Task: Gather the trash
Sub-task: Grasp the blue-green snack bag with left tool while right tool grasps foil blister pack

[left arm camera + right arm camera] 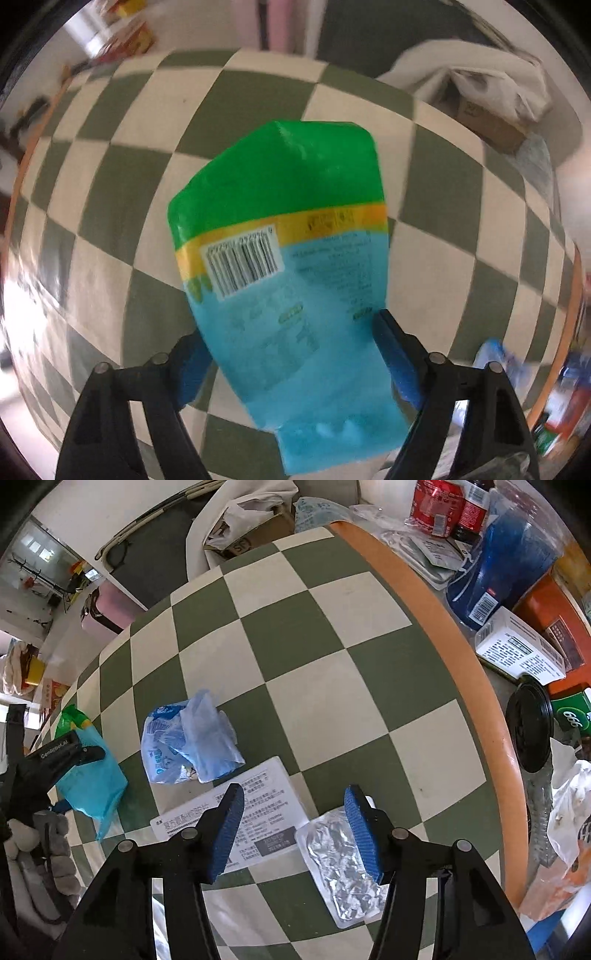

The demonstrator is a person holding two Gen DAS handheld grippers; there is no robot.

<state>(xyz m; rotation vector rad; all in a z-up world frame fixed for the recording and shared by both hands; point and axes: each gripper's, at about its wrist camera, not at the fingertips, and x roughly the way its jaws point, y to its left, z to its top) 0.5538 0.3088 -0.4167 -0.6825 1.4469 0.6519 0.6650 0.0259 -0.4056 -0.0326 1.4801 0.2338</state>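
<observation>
My left gripper (291, 332) is shut on a green, yellow and light-blue snack pouch (284, 251) and holds it above the checkered table (122, 192). The pouch also shows at the left of the right wrist view (92, 775), clamped by the left gripper (70, 753). My right gripper (293, 801) is open and empty, low over a white printed flat box (258, 797) and a silver foil packet (340, 856). A crumpled blue plastic wrapper (188, 738) lies on the table just beyond the flat box.
An orange table rim (461, 657) runs along the right. Beyond it stand a blue bag (498, 565), red cans (436, 502), a white box (517, 650) and a black lid (528, 723). A cardboard box with a white bag (480, 107) stands past the far edge.
</observation>
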